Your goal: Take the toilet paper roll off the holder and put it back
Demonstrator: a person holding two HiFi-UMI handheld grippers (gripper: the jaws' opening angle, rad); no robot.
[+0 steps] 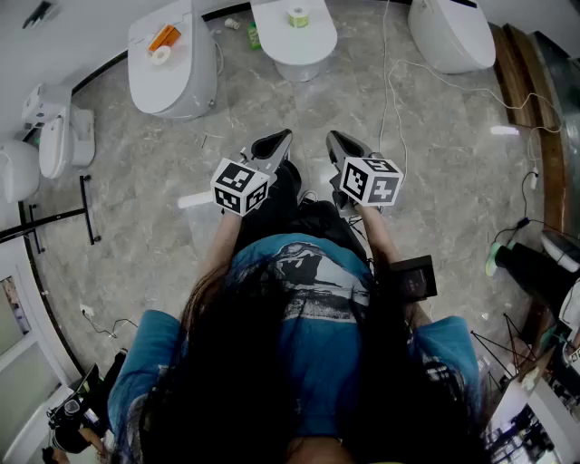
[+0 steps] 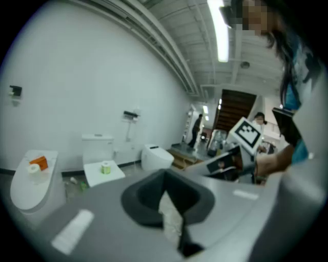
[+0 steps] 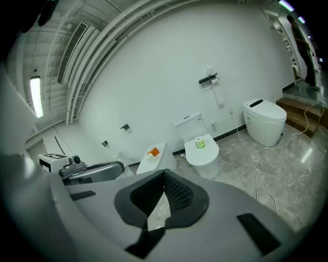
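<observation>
Grey marble floor (image 1: 154,181) fills the head view, with white cables (image 1: 399,82) trailing down its right side. The person (image 1: 308,299), in a blue shirt with long dark hair, takes up the lower middle and hides the floor beneath. Three white toilets stand along the upper edge, all cut off by the frame: the left toilet (image 1: 172,82), the middle toilet (image 1: 313,45) and the right toilet (image 1: 450,32). Just above the person, at centre frame, the left gripper (image 1: 275,145) and right gripper (image 1: 343,145) sit side by side, well short of the toilets, each with its jaw tips pressed together on nothing. The toilet paper roll (image 1: 298,16), greenish at the middle, stands on end on the middle toilet's closed lid, long axis upright and core hole facing up. An orange object (image 1: 164,37) lies on the left toilet's lid. Dark wall fittings (image 3: 208,80), upper right in the right gripper view, are too small to make out.
</observation>
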